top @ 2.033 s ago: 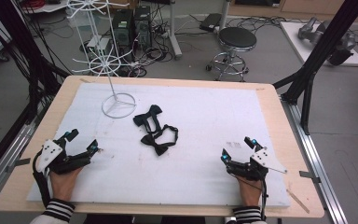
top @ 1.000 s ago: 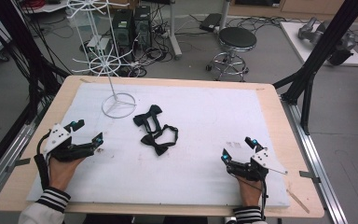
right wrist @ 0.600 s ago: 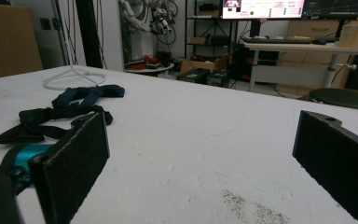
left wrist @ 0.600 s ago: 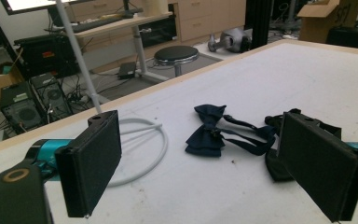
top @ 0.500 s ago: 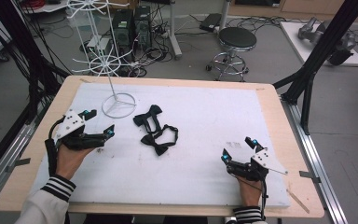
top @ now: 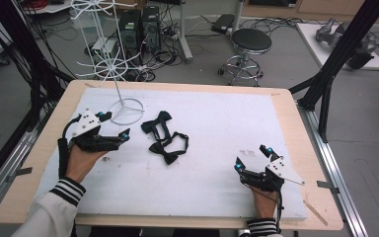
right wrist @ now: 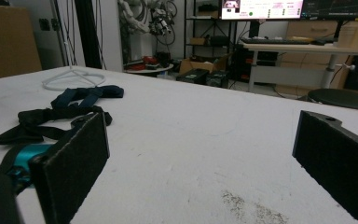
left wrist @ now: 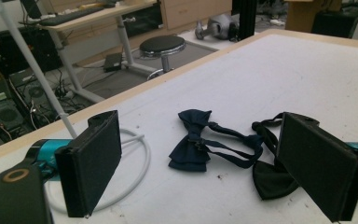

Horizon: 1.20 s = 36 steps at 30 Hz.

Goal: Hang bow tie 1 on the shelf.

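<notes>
At the near edge of the white table mat (top: 217, 187), the right gripper (top: 253, 158) rests with its jaws spread wide and nothing between them. Farther in on the left, the left gripper (top: 113, 124) hovers with jaws also wide apart, empty, pointing at 2 bow ties. The black bow tie (top: 168, 150) lies nearer, the navy bow tie (top: 157, 122) just behind it (their straps overlap). Beyond, the white wire rack (top: 121, 106) stands on its ring base.
</notes>
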Each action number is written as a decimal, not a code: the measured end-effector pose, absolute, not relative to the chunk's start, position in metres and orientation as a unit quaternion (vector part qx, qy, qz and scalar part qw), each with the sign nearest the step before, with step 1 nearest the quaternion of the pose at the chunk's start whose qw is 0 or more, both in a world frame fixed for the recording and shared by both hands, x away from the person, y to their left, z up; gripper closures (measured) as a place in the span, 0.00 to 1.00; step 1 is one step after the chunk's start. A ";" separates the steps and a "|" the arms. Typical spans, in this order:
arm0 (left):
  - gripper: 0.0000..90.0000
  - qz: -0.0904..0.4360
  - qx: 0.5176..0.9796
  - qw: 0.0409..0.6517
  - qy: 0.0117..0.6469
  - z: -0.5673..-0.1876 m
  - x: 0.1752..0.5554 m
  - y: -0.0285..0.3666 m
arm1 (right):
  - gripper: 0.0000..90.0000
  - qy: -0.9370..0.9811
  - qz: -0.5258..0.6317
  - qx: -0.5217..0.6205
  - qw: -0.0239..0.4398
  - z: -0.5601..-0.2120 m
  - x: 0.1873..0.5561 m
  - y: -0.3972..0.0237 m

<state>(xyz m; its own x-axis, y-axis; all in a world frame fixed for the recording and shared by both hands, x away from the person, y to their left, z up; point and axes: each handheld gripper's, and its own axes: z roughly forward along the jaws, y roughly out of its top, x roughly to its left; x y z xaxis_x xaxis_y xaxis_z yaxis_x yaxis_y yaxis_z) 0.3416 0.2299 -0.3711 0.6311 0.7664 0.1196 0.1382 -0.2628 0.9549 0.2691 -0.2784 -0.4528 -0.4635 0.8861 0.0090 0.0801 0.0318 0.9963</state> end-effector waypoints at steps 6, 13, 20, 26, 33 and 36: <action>0.16 0.289 0.748 0.513 0.307 -0.371 0.350 0.219 | 0.03 0.626 0.581 0.386 0.347 -0.453 0.269 -0.278; 0.16 0.276 0.763 0.495 0.311 -0.368 0.362 0.208 | 0.03 0.627 0.581 0.386 0.348 -0.453 0.269 -0.278; 0.16 0.265 0.779 0.472 0.317 -0.369 0.376 0.197 | 0.03 0.626 0.581 0.384 0.351 -0.453 0.269 -0.279; 0.16 0.255 0.787 0.458 0.324 -0.370 0.387 0.188 | 0.03 0.626 0.582 0.383 0.351 -0.453 0.269 -0.279; 0.16 0.252 0.796 0.445 0.323 -0.370 0.395 0.177 | 0.03 0.625 0.582 0.383 0.351 -0.453 0.269 -0.279; 0.17 0.254 0.802 0.433 0.325 -0.373 0.397 0.175 | 0.03 0.625 0.582 0.383 0.351 -0.453 0.269 -0.279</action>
